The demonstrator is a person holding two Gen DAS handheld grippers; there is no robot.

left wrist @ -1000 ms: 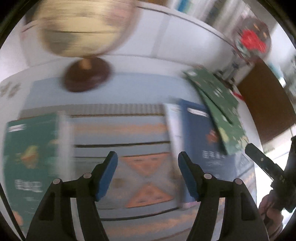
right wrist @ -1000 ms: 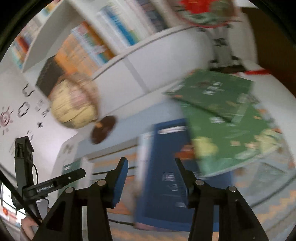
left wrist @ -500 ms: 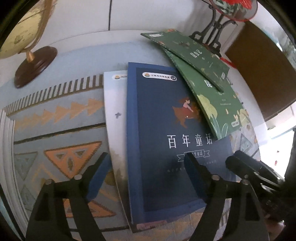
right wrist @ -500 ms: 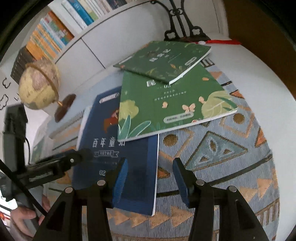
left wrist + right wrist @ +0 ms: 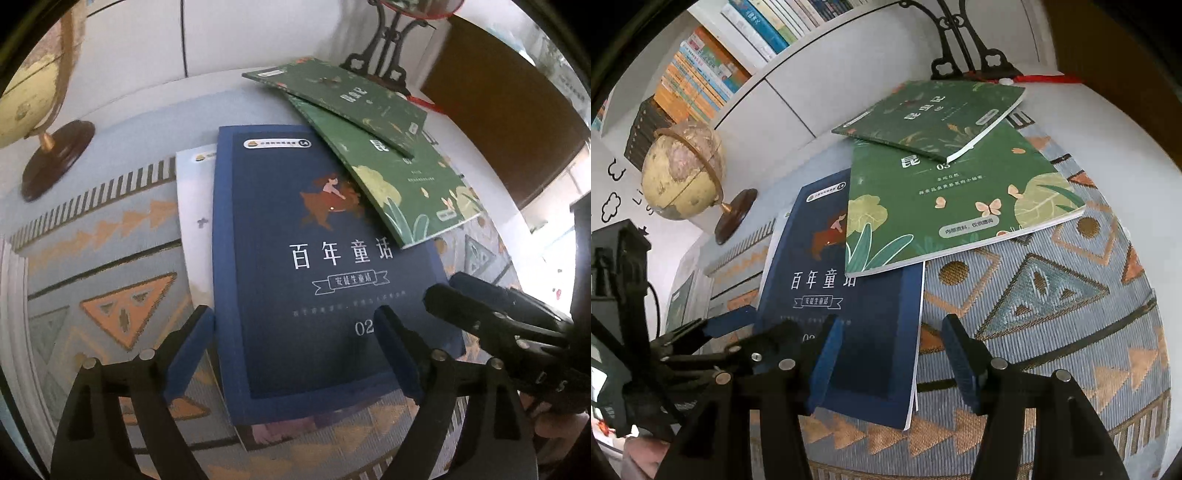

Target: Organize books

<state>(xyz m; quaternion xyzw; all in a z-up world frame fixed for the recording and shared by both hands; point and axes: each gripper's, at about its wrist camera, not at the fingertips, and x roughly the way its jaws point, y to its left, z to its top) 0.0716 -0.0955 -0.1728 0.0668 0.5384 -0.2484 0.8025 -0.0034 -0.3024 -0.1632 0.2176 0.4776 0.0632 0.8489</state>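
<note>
We see the dark navy softcover book (image 5: 317, 258) lying flat on the patterned blue-and-orange woven cloth (image 5: 1052, 314), atop a white book (image 5: 194, 206); two green illustrated books (image 5: 953, 206) overlap its far corner. The left gripper (image 5: 293, 354) straddles its near edge, jaws apart and just opened wider, pads not pressing. The right gripper (image 5: 892, 363) hovers over its right edge, jaws apart, just opening. A beige globe (image 5: 683, 173) stands beyond.
</note>
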